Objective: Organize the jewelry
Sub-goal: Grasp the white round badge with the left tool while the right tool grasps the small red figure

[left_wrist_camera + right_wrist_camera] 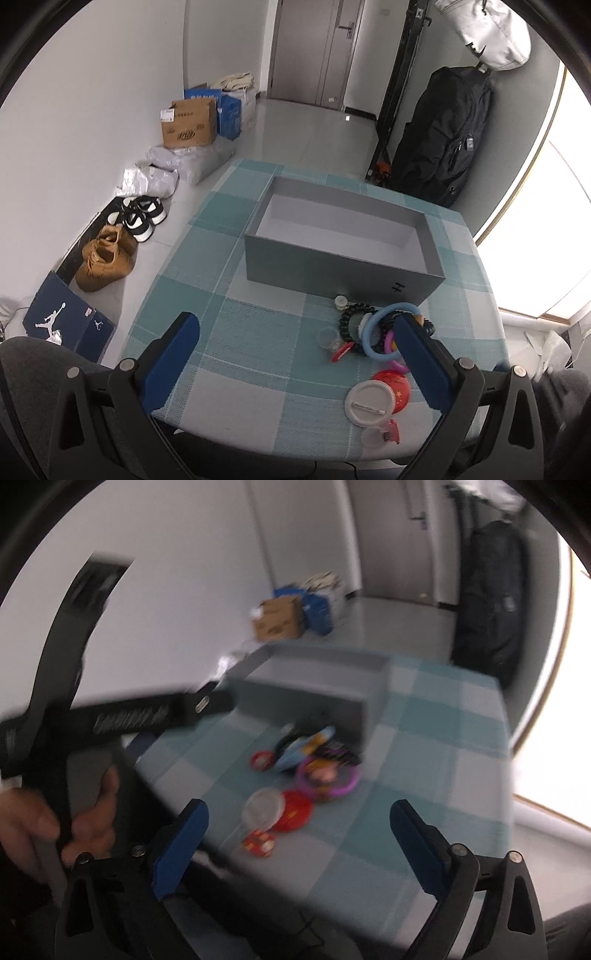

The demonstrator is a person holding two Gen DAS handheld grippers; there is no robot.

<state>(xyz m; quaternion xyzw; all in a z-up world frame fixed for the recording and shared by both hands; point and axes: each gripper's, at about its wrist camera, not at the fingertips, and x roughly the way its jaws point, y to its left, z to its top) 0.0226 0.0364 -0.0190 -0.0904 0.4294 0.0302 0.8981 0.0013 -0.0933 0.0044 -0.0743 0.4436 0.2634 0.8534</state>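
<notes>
An open grey box [343, 236] stands on the checked teal tablecloth [229, 332], its white inside bare. In front of it lies a heap of jewelry: a light blue ring [373, 345], a black beaded bracelet [347, 317], a purple ring [388, 341], a white round badge [369, 402] and a red round badge [397, 387]. My left gripper [295, 326] is open above the cloth, its right finger [421, 354] over the heap. The blurred right wrist view shows the same heap [314, 760], the box [314, 686] and my right gripper [297, 812] open above the badges [291, 808], nothing between its fingers.
A person's hand [44, 819] holds the other gripper's handle at the left of the right wrist view. Beside the table, shoes [110, 254], cardboard boxes [190, 123] and bags line the wall. A black backpack [443, 136] leans near the door. The table's near edge [258, 439] lies just below the grippers.
</notes>
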